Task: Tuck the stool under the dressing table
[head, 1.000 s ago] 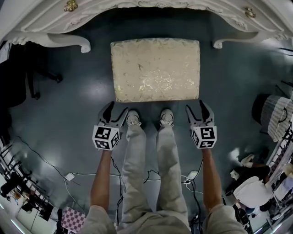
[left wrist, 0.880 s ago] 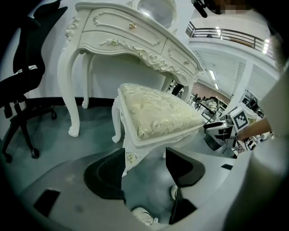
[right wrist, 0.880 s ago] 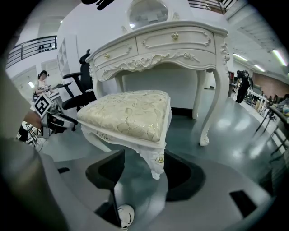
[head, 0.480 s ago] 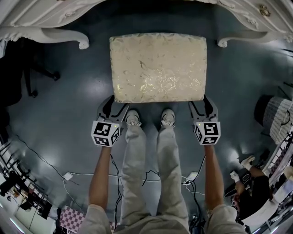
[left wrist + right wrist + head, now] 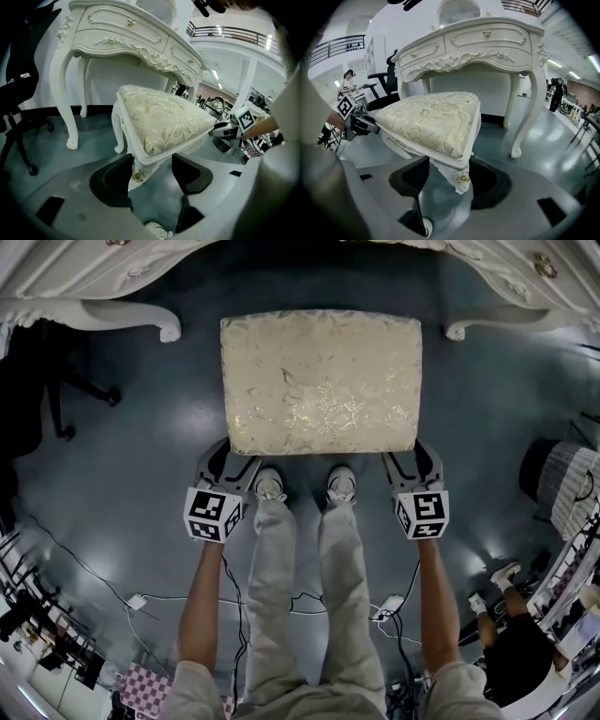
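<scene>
The stool point(image 5: 321, 381), a cream patterned cushion on a white carved frame, stands on the dark floor in front of the white dressing table point(image 5: 84, 277), mostly outside its kneehole. My left gripper point(image 5: 228, 457) is at the stool's near left corner and stands open. In the left gripper view that corner and its leg point(image 5: 137, 173) sit between the jaws, against the left one. My right gripper point(image 5: 410, 457) is open at the near right corner. The right gripper view shows the corner with its gold rosette point(image 5: 462, 178) between the jaws.
The person's shoes point(image 5: 269, 486) stand just behind the stool. A black office chair point(image 5: 18, 93) is left of the table. Cables point(image 5: 309, 601) trail on the floor behind. A striped basket point(image 5: 562, 479) and another person point(image 5: 516, 652) are at the right.
Both grippers have moved forward from just short of the stool to its near corners, which now lie between their jaws. The stool fills a little more of the head view.
</scene>
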`<state>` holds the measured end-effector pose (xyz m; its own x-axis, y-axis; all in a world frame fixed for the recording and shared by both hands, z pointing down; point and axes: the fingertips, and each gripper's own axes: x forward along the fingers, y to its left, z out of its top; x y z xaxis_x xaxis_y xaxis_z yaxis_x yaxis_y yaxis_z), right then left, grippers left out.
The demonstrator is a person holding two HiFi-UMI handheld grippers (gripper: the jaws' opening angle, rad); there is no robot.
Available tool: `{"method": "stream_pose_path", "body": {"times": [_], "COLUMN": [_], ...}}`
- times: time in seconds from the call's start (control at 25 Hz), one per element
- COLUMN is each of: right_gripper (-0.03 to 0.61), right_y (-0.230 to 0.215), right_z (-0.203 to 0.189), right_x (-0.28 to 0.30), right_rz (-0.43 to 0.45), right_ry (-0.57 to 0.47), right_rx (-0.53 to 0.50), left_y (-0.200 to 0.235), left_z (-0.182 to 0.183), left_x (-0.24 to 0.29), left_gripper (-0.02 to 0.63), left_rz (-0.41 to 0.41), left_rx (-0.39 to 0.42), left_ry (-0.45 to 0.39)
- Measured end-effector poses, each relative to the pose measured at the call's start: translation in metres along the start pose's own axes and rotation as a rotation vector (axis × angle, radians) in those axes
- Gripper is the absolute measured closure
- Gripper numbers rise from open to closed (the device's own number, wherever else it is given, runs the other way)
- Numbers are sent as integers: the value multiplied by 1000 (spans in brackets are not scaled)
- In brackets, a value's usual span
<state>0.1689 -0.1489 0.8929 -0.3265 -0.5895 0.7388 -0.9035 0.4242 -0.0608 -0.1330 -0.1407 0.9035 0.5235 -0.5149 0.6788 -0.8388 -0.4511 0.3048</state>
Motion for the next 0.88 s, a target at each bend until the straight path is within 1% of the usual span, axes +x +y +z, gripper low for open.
{"method": "stream_pose_path", "body": {"times": [0.12, 0.2, 0.52, 0.72, 0.88], "right_gripper": [314, 317, 322, 327, 327], "right_y": [-8, -10, -7, -4, -6], "right_z": [15, 17, 12, 7, 11], "right_x": [10, 14, 18, 17, 20], "right_rz": [9, 11, -2, -12, -18], "right_ry": [2, 4, -8, -14, -28], "right_rx": [-4, -7, -6, -14, -18], "left_y": [7, 8, 11, 13, 14], "left_z": [15, 18, 14, 11, 14], "left_x": [8, 11, 13, 12, 15], "left_gripper": [356, 356, 356, 356, 356], "left_rz": [5, 3, 28, 26, 30], "left_rx": [-2, 3, 14, 23, 30], "left_ry": [-2, 1, -13, -17, -26]}}
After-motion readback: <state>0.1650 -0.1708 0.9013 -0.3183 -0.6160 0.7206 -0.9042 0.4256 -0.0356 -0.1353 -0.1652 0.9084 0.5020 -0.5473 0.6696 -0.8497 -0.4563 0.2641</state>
